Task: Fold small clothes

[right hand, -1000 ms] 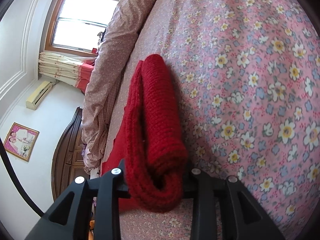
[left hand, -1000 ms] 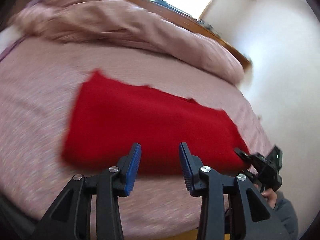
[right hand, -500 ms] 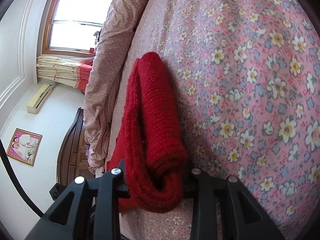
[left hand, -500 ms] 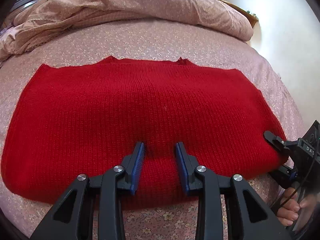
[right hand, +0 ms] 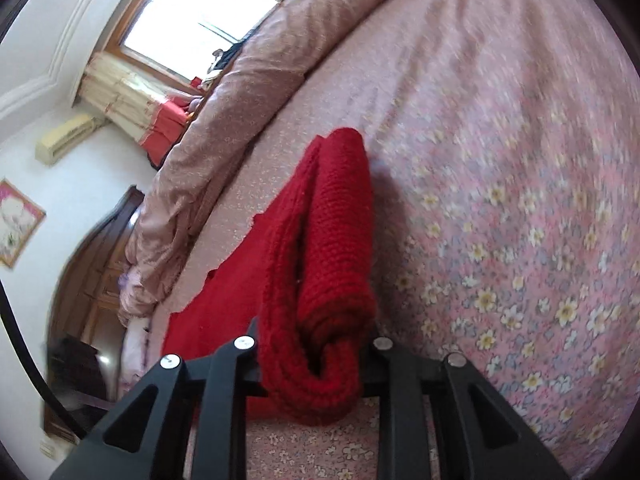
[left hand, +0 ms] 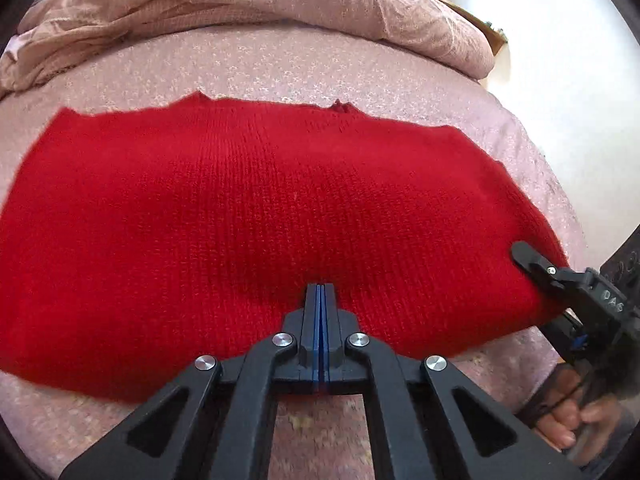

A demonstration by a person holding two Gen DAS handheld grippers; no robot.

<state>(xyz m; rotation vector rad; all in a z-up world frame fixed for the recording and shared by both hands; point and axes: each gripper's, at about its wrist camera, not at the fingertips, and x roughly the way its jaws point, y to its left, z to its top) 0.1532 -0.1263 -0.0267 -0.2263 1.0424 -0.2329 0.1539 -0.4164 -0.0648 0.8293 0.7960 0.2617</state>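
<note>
Spread flat on the pink floral bed cover (left hand: pixel 280 64), directly ahead of the left gripper (left hand: pixel 320 292): a red knitted sweater (left hand: pixel 260 208), near hem right at the tips, neckline at the far side. Blue pads closed flush, with nothing thick between them. Cannot tell whether a few strands of knit got caught. Off to the right of that tool, the right gripper (left hand: pixel 552 300), jaws closing on the sweater's side edge. In the right wrist view, a thick doubled roll of knit bunched between its fingers and lifted off the cover.

Most likely a side fold across the body. To do it well:
- Check the left pinch first and, if empty, reopen and bite deeper into the hem.
- Clamp firmly on the right before lifting, since bulky knit slips.
- Lift both ends level and carry the edge over toward the left tool's side.
- Lay it down straight, without dragging the lower layer along the cover.

On the right gripper's body, white letters reading roughly "DAS", the rest cut off. No label visible on the sweater.
</note>
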